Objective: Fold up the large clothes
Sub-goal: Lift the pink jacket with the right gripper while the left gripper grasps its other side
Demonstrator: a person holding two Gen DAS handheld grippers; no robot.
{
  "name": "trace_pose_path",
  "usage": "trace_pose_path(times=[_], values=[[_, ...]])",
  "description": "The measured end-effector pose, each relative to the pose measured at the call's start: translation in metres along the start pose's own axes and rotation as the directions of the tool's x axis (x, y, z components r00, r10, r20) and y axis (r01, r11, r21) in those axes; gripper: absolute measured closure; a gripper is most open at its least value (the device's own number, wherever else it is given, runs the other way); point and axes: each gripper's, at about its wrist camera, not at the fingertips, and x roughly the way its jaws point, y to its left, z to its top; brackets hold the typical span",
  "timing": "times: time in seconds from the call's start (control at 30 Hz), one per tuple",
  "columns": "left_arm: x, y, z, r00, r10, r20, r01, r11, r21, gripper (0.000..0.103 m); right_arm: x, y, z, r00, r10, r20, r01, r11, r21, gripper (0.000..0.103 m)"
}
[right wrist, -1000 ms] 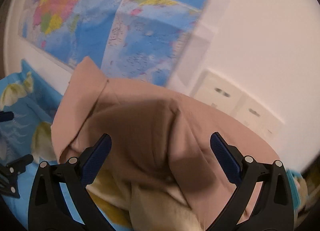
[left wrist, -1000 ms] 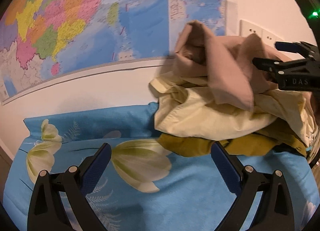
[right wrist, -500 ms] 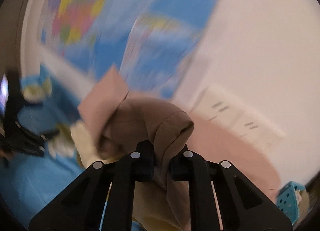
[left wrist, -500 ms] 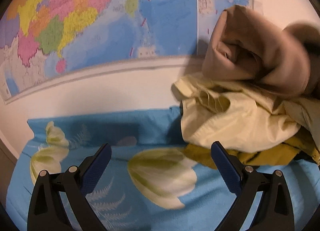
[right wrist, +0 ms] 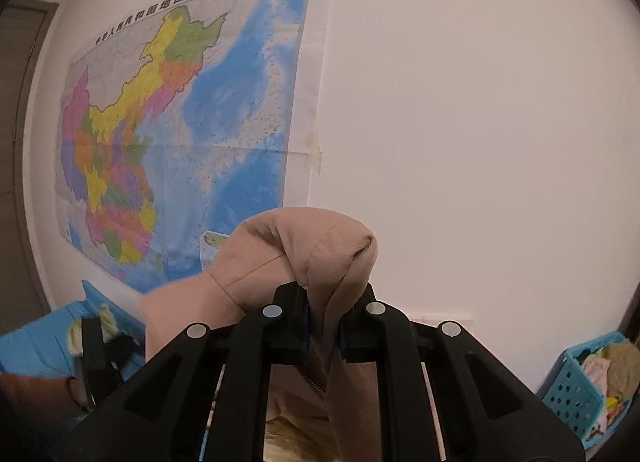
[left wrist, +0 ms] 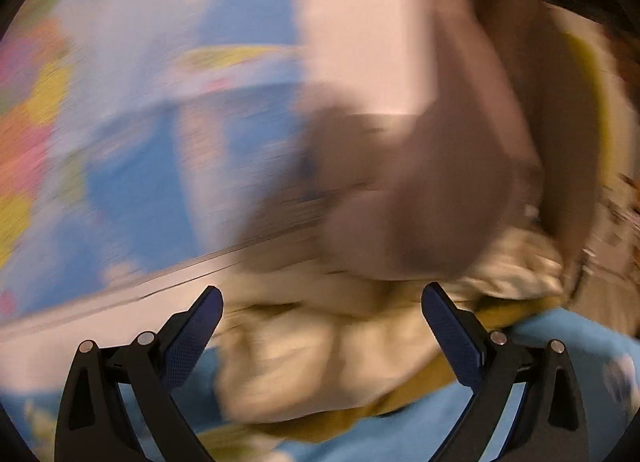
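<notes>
The right gripper (right wrist: 323,320) is clenched on a fold of the tan garment (right wrist: 304,258), held up in front of the wall map (right wrist: 180,134). The left gripper (left wrist: 322,326) is released and holds nothing, below the map, facing the cream clothes (left wrist: 320,350) on the blue bedsheet (left wrist: 560,342).

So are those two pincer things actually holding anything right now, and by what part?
The right gripper is shut on the tan garment, pinching a bunched fold beside a ribbed edge. The left gripper is open and holds nothing.
</notes>
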Motion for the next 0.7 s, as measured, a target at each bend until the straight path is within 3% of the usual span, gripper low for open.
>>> trace_pose_path(times=[0.07, 0.13, 0.3, 0.33, 0.37, 0.43, 0.57, 0.7], values=[[0.002, -0.020, -0.005, 0.999, -0.021, 0.025, 0.019, 0.996, 0.085, 0.007, -0.006, -0.003, 0.000, 1.000, 0.023, 0.008, -0.023, 1.000, 0.011, 0.093], [0.011, -0.037, -0.003, 0.997, 0.032, 0.067, -0.044, 0.980, 0.192, 0.007, -0.011, -0.003, 0.000, 0.999, 0.034, 0.016, -0.034, 0.999, 0.007, 0.093], [0.051, -0.037, 0.028, 0.996, 0.044, 0.079, -0.061, 0.969, 0.238, 0.010, -0.020, -0.008, 0.003, 0.999, 0.036, 0.031, -0.036, 0.999, 0.022, 0.093], [0.056, -0.036, 0.035, 0.996, 0.001, 0.091, -0.024, 0.968, 0.250, 0.030, -0.021, -0.008, 0.002, 0.999, 0.031, 0.035, -0.031, 0.999, 0.014, 0.093], [0.058, -0.036, 0.039, 0.995, -0.001, 0.101, -0.025, 0.966, 0.257, 0.058, -0.023, -0.010, 0.003, 0.999, 0.027, 0.037, -0.027, 1.000, 0.009, 0.093], [0.066, -0.036, 0.055, 0.996, -0.005, 0.086, -0.015, 0.972, 0.233, 0.097, -0.028, -0.014, 0.005, 0.999, 0.009, 0.036, -0.010, 1.000, 0.023, 0.093], [0.040, -0.027, 0.094, 0.986, -0.032, 0.164, 0.013, 0.994, 0.110, 0.098, -0.064, -0.014, 0.023, 0.994, -0.032, 0.106, 0.031, 0.999, 0.010, 0.093], [-0.022, -0.027, 0.147, 0.954, -0.024, 0.298, 0.011, 0.999, 0.046, 0.097, -0.134, -0.003, 0.063, 0.970, -0.043, 0.238, 0.046, 0.999, -0.008, 0.093]])
